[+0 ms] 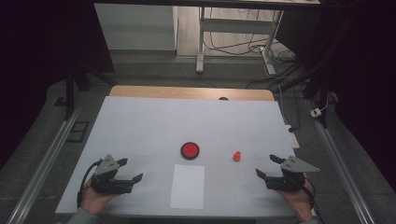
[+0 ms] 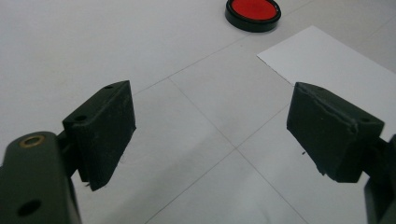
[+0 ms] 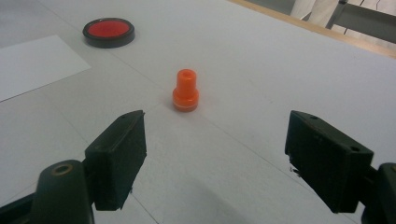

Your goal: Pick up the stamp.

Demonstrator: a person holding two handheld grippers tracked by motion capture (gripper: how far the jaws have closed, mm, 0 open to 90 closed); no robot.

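Right gripper [image 3: 215,158]: jaws spread wide with nothing between them; it sits low near the table's right front corner and looks straight at the orange stamp.
Left gripper [image 2: 210,135]: jaws just as wide and empty, near the left front corner, angled toward the middle of the table [image 1: 140,121].
Orange stamp [image 3: 186,90]: stands upright on the bare surface just ahead of the right jaws, toward the right edge and about midway between front and back edge. In the high view it shows as a small orange dot [image 1: 237,156].
Shape: narrow round neck with a hole in its top, over a wider round base.
Likely handling: small, rigid plastic and probably very light, so a nudge from one pad could tip or skid it. The smooth round sides could slip or spin out of a loose pinch.
Where to grip: across the neck, just above the flare, pads square on opposite sides. The flare would then stop it sliding down.
Red pad [image 1: 190,150]: shallow round black dish with a red inside, near the table's centre, left of the stamp and apart from it. Flat and low, so it should stay put.
White sheet [image 1: 187,186]: lies flat at the middle of the front edge, between the two grippers; thin and limp, easily shifted by a dragging jaw.
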